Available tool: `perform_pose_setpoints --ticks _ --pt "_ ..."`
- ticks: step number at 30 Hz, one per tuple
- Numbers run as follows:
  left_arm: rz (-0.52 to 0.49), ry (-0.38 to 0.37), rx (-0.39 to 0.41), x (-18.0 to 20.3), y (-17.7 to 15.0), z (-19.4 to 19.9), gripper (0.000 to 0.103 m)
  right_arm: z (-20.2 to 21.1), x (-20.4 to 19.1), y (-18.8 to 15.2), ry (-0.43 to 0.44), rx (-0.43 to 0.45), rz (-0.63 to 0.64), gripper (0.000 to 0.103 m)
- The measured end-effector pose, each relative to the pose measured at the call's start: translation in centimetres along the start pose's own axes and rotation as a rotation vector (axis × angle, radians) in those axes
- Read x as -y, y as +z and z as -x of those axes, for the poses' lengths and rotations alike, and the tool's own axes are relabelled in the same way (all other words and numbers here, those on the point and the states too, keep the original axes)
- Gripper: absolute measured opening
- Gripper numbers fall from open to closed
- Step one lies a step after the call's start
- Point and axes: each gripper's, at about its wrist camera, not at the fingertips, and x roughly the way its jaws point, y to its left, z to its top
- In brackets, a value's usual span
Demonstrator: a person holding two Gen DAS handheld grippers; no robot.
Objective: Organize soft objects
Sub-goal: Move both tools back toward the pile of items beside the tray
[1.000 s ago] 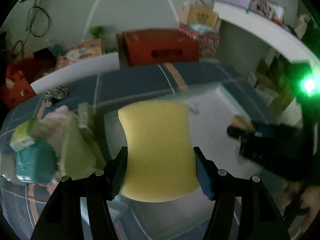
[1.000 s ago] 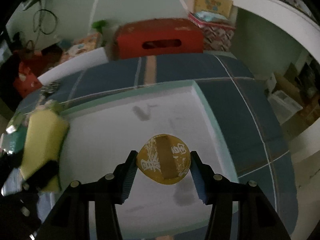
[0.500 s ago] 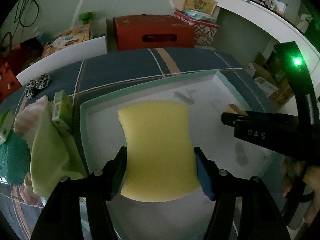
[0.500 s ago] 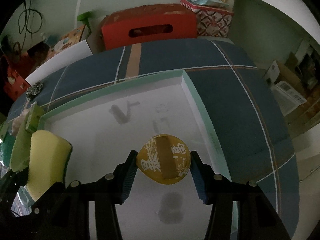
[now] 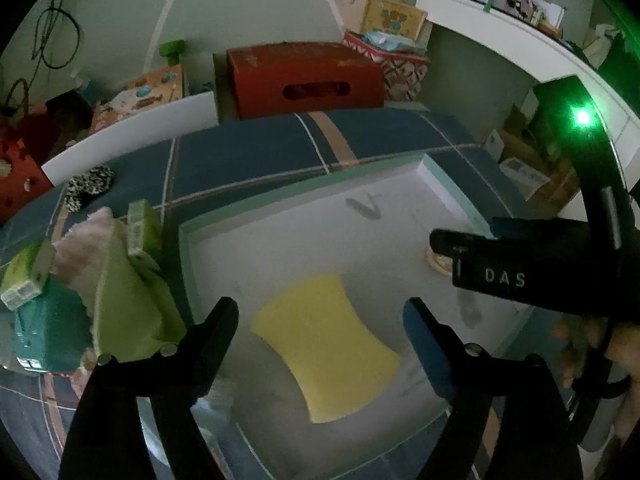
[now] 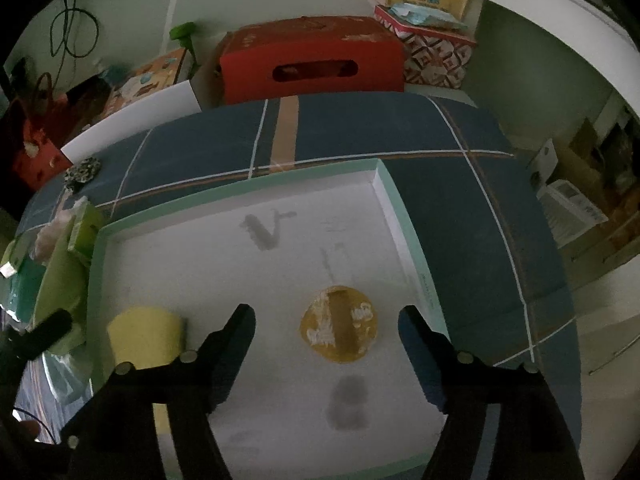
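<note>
Sitting inside the white tray (image 6: 240, 432), the yellow sponge (image 5: 326, 350) is lying diagonally ahead of my wide-open, empty left tool (image 5: 320, 316); the round pad (image 6: 339, 324) is resting between my right tool's (image 6: 326, 320) spread fingers.

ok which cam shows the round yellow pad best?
Right wrist. The round yellow pad lies whole and unblocked in the white tray, between the open right tool fingers. In the left wrist view only its edge peeks from behind the right tool.
</note>
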Motion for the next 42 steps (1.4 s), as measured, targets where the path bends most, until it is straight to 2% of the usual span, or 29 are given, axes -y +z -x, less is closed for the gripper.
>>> perform_pose_setpoints --ticks 5,7,8,11,16,22,25,26,29,33,36,42 --pt "0.018 0.026 0.019 -1.0 0.3 1.5 0.085 1.7 -0.7 0.3 0.004 0.011 0.027 0.091" --pt "0.020 0.053 0.041 -1.6 0.4 2.4 0.085 2.3 -1.1 0.3 0.010 0.014 0.040 0.102" --pt "0.022 0.063 0.051 -1.9 0.4 2.8 0.086 2.8 -1.5 0.4 0.014 0.020 0.050 0.103" --pt "0.037 0.094 0.087 -3.0 0.5 4.3 0.094 4.3 -2.6 0.6 0.035 0.042 0.072 0.103" --pt "0.064 0.144 0.133 -5.3 0.5 6.2 0.094 6.7 -4.4 1.0 0.067 0.083 0.097 0.103" --pt "0.166 0.170 0.163 -9.8 0.0 7.9 0.094 9.3 -6.5 1.9 0.065 0.148 0.122 0.103" --pt "0.212 0.235 0.176 -12.5 -0.4 8.9 0.094 9.9 -7.4 2.3 0.083 0.165 0.129 0.103" --pt "0.219 0.292 0.186 -13.5 -0.6 9.3 0.094 10.1 -7.9 2.5 0.095 0.165 0.133 0.103" --pt "0.255 0.358 0.206 -15.9 -1.2 10.1 0.094 10.1 -9.7 2.9 0.146 0.139 0.163 0.103" --pt "0.355 0.350 0.197 -19.8 -2.4 10.5 0.094 10.1 -11.8 3.2 0.190 0.134 0.185 0.103" --pt "0.413 0.385 0.183 -22.2 -3.3 10.5 0.095 10.0 -13.9 3.8 0.193 0.128 0.223 0.103" --pt "0.497 0.398 0.179 -25.3 -4.8 10.8 0.095 9.2 -18.4 4.4 0.216 0.095 0.308 0.103"
